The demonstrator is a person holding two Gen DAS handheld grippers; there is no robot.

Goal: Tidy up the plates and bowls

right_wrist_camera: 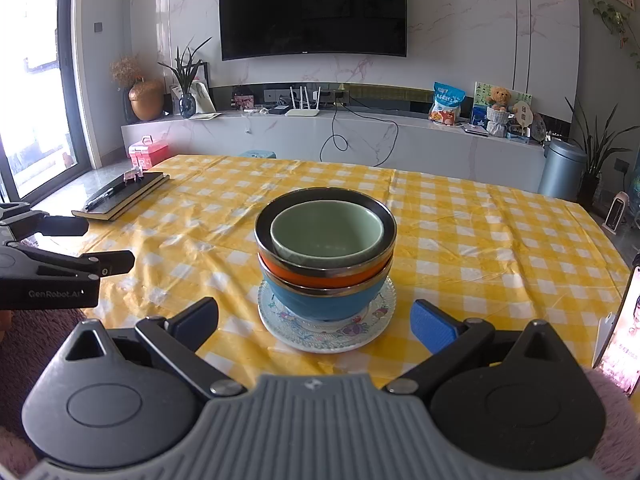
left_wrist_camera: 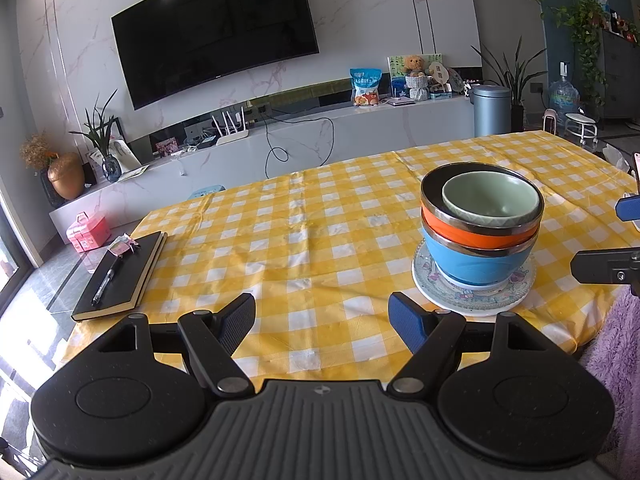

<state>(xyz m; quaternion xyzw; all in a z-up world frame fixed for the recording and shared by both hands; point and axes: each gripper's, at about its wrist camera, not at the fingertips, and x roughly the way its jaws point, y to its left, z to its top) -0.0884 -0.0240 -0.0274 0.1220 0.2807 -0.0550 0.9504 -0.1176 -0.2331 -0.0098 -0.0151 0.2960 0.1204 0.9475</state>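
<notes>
A: Where do the dishes sit?

B: In one stack on the yellow checked tablecloth [right_wrist_camera: 460, 240], near the front edge. A patterned plate [right_wrist_camera: 372, 316] lies at the bottom, a blue bowl [right_wrist_camera: 320, 300] stands on it, an orange bowl [right_wrist_camera: 320, 278] nests in that, and a small green bowl [right_wrist_camera: 326, 232] sits inside the top steel rim, pushed toward the near left side rather than centred

A: And the grippers?

B: The right gripper [right_wrist_camera: 316, 320] faces the stack squarely, jaws spread wide, one finger either side of the plate, touching nothing. The left gripper [left_wrist_camera: 322, 318] hangs over bare cloth left of the stack, jaws also spread and empty

A: So what is left?

B: My guess is little; the stack looks built. If anything, the green bowl wants centring, or the whole pile moving

A: How to do that well?

B: Nudge the green bowl by its rim, gently, with the other gripper steadying the blue bowl low down. If moving the pile, grip the plate's edge and keep it level, since nested bowls can slide. The notebook [right_wrist_camera: 124, 196] with its pen [left_wrist_camera: 106, 280] lies far left, well clear
</notes>
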